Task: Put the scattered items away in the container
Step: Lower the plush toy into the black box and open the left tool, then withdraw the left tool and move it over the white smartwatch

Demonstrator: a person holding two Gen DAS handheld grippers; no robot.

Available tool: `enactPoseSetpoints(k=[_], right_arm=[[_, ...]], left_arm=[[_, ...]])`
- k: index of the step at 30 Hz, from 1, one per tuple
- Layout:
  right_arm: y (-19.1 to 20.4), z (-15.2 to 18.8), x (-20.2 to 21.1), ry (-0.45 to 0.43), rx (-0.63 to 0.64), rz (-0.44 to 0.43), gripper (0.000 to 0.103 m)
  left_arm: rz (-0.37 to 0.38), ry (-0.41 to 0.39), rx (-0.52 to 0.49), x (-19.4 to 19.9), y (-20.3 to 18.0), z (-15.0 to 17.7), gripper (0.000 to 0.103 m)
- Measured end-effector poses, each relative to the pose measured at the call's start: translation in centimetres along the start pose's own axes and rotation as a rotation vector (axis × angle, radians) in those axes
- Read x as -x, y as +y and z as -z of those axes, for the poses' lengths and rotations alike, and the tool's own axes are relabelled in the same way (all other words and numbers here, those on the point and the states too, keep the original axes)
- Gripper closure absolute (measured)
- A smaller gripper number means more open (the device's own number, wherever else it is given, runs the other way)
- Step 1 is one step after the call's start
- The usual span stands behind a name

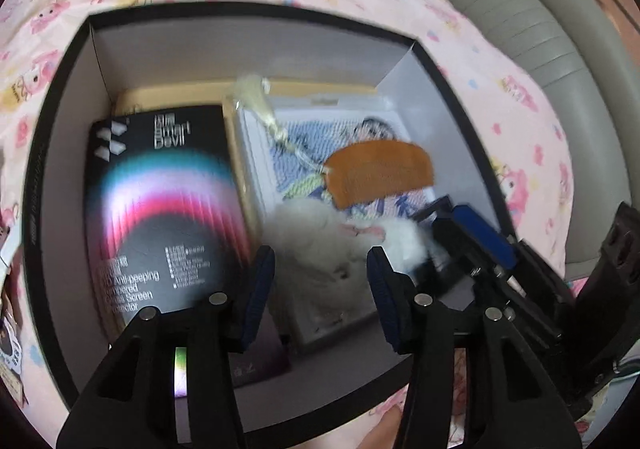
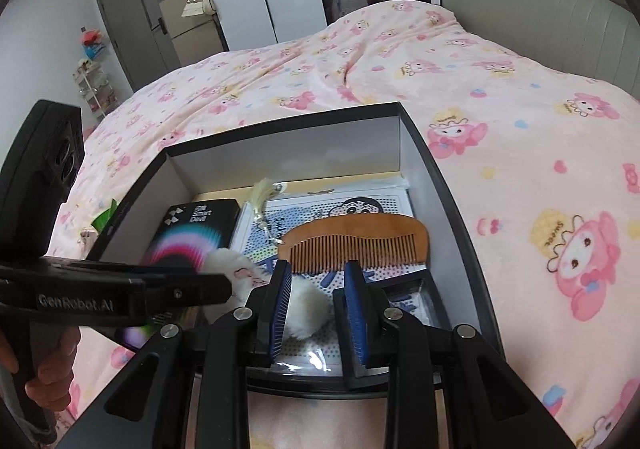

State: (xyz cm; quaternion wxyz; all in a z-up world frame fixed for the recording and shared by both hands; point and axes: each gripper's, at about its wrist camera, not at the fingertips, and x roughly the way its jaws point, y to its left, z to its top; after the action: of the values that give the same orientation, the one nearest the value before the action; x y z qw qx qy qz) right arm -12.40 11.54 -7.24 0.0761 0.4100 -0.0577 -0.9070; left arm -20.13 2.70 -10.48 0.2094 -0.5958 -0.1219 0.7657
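Note:
A black box with white inner walls (image 1: pixel 240 45) (image 2: pixel 288 153) sits on a pink cartoon blanket. In it lie a black screen-protector pack (image 1: pixel 160 209) (image 2: pixel 196 225), a cartoon peg-board kit (image 1: pixel 304 153) (image 2: pixel 360 205) and a wooden comb (image 1: pixel 380 177) (image 2: pixel 356 245) with a pale tassel (image 1: pixel 256 93). A white fluffy toy (image 1: pixel 316 249) (image 2: pixel 240 269) fills the gap between the pads of my left gripper (image 1: pixel 320 265), which is shut on it low in the box. My right gripper (image 2: pixel 318 289) (image 1: pixel 472 233) stands open just short of the comb's teeth, with nothing pressed between its pads.
A grey padded headboard (image 2: pixel 540 1) runs along the right side of the bed. Pink blanket (image 2: pixel 520 189) spreads behind and to the right of the box. A person's hand (image 2: pixel 44 381) holds the left gripper's handle. A wardrobe and a door stand far back.

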Motion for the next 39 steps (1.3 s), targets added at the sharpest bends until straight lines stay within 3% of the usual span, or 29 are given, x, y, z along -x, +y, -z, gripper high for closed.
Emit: enactPoseSetpoints(k=[2, 6, 14, 22, 24, 30, 39], right_arm=[[0.3, 0.1, -0.3, 0.015, 0.025, 0.033, 0.079], [1.2, 0.4, -0.8, 0.029, 0.089, 0.101, 0.079], [0.3, 0.5, 1.3, -0.006, 0.025, 0.05, 0.079], [-0.3, 2.5, 5.8, -0.056, -0.069, -0.002, 0.069], [0.2, 3.4, 6.5, -0.056, -0.065, 0.013, 0.062], [2.4, 4.0, 9.5, -0.079, -0.038, -0.018, 0.06], [6.6, 4.7, 12.0, -0.084, 0.008, -0.051, 0.059]], left_arm=[[0.007, 0.027, -0.01, 0.0, -0.1, 0.4, 0.052], [-0.003, -0.01, -0.044, 0.9, -0.5, 1.1, 0.045], [-0.02, -0.086, -0.062, 2.3, -1.3, 1.6, 0.045], [0.03, -0.229, -0.06, 7.3, -2.7, 6.4, 0.045], [0.029, -0.239, -0.08, 8.2, -3.3, 7.3, 0.045], [0.052, -0.277, -0.117, 10.5, -4.8, 9.9, 0.044], [0.054, -0.304, -0.061, 14.1, -2.8, 13.6, 0.043]])
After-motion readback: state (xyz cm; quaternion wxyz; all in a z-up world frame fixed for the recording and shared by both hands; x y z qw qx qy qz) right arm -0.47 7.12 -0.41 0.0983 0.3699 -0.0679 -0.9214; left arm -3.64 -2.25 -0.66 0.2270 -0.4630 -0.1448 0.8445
